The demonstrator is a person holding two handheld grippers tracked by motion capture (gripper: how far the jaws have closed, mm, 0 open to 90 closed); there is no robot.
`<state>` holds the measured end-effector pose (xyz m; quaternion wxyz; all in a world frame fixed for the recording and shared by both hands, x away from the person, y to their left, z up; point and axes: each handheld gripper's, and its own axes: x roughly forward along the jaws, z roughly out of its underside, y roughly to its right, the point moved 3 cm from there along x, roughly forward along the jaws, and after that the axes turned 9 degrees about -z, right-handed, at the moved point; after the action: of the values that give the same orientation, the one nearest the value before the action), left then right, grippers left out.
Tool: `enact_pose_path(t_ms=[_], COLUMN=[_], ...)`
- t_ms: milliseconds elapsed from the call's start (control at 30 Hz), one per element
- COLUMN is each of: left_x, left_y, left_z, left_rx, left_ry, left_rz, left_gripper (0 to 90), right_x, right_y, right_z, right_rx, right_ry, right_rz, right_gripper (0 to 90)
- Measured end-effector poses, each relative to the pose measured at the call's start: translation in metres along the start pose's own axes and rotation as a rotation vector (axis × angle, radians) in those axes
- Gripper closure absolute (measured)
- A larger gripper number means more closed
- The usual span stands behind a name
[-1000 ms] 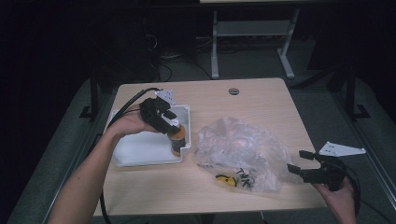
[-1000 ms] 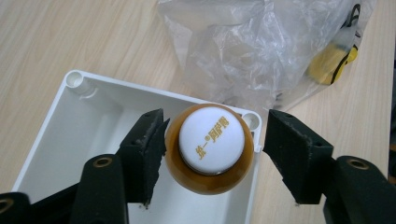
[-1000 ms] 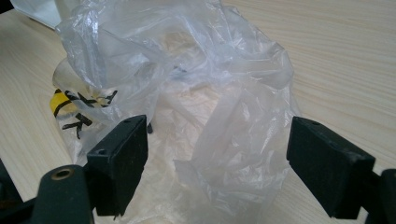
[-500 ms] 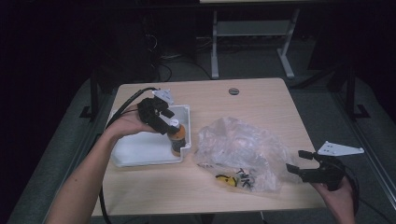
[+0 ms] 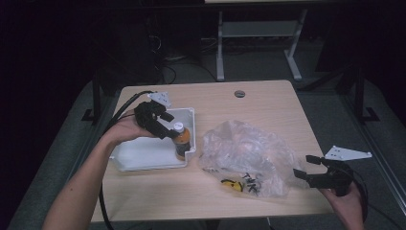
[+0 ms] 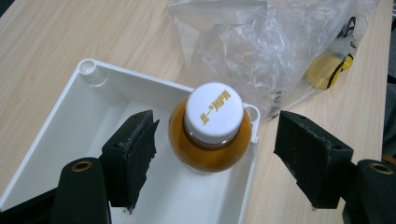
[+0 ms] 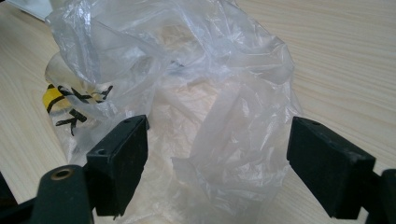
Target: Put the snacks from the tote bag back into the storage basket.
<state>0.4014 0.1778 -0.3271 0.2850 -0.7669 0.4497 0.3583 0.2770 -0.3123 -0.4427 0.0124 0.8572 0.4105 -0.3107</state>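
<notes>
The bottle (image 6: 211,128) is standing upright in the near right corner of the white tray (image 6: 119,81), its amber liquid and white cap showing between the left tongs' (image 6: 215,154) pads. Those tongs have just been opening: both pads are standing clear of the bottle, one over the tray, the other out past its rim, so the placing step looks to be ending. In the high view the left tongs (image 5: 168,129) are hanging just above the cap.

The next move probably calls for lifting straight up, so that no pad is catching the cap and tipping the bottle.

The right tongs (image 7: 215,158) are resting released at the counter's (image 5: 268,103) right edge, jaws wide, pointing at the crumpled clear bag (image 7: 177,74). A yellow-and-black item (image 5: 231,183) is lying inside the bag. The bag is sitting just beside the tray's right wall, near the bottle, so any sideways withdrawal risks dragging plastic.
</notes>
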Motion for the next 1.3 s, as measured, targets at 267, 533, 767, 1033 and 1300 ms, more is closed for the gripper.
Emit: enact_pose_path(t_ms=[267,533,767,1033,1300], left_x=[0.000,-0.003,-0.006,-0.007,-0.007], left_y=[0.002,0.003,0.004,0.005,0.007], left_z=[0.005,0.016,0.026,0.040,0.052], left_rx=[-0.010,-0.026,-0.043,-0.057,-0.068], left_ry=[0.012,0.021,0.031,0.028,0.031], left_rz=[0.000,-0.011,-0.015,-0.020,-0.022], left_gripper=[28.1,27.9,27.9,27.9,27.9], right_x=[-0.002,-0.002,-0.001,-0.002,-0.001], right_y=[-0.001,-0.001,-0.001,-0.001,-0.001], right_z=[0.000,-0.001,0.000,0.000,0.000], right_rx=[0.000,-0.006,-0.006,0.002,0.001], right_ry=[0.006,0.008,0.008,0.008,0.006], right_rz=[0.000,0.002,0.007,0.009,0.010], right_gripper=[19.8,19.8,19.7,19.6,19.6])
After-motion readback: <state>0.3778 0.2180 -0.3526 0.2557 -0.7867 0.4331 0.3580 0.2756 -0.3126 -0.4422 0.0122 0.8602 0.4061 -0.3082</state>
